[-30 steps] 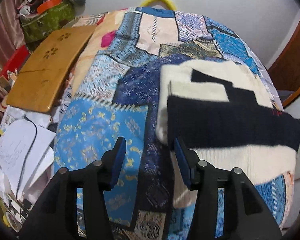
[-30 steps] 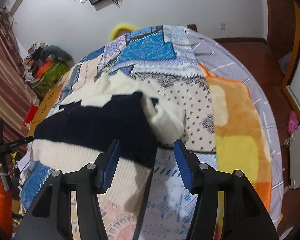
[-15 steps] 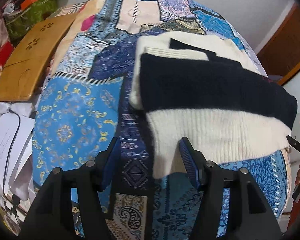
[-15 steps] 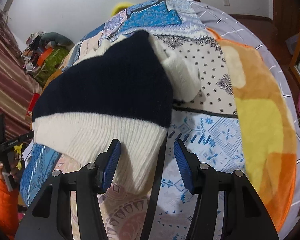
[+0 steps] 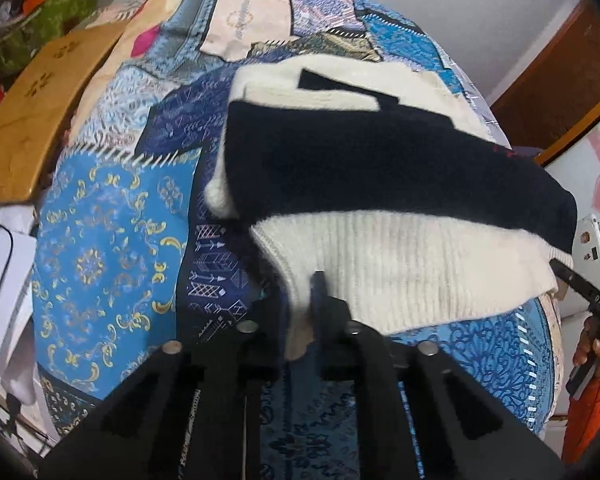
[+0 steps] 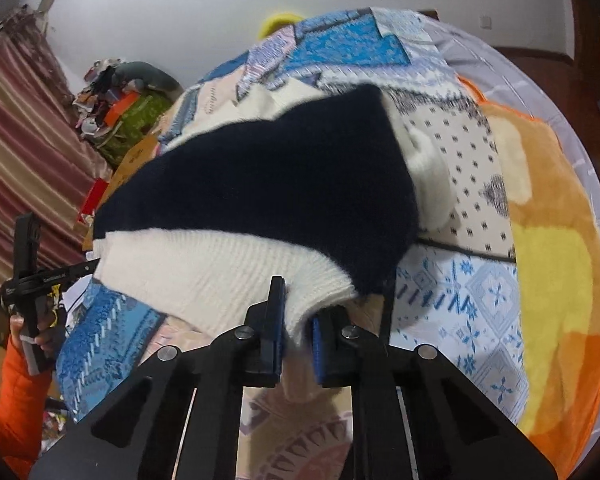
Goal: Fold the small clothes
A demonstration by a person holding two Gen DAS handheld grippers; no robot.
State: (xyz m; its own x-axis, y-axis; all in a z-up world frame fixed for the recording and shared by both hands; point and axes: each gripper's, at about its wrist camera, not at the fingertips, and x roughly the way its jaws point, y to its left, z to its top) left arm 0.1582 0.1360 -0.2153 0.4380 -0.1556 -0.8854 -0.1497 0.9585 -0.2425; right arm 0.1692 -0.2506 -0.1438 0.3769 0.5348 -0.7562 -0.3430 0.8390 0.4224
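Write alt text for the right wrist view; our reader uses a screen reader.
The right gripper is shut on the white ribbed hem of a navy-and-white sweater lying on a patchwork quilt. An orange blanket lies to the right.

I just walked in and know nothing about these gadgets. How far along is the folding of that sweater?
Partway. The cream and navy sweater already looks narrowed, its sides tucked in on the patchwork quilt. Now the left claw and right claw each pinch a corner of the ribbed cream hem. Left to do, probably: carry the hem up over the body and flatten it.
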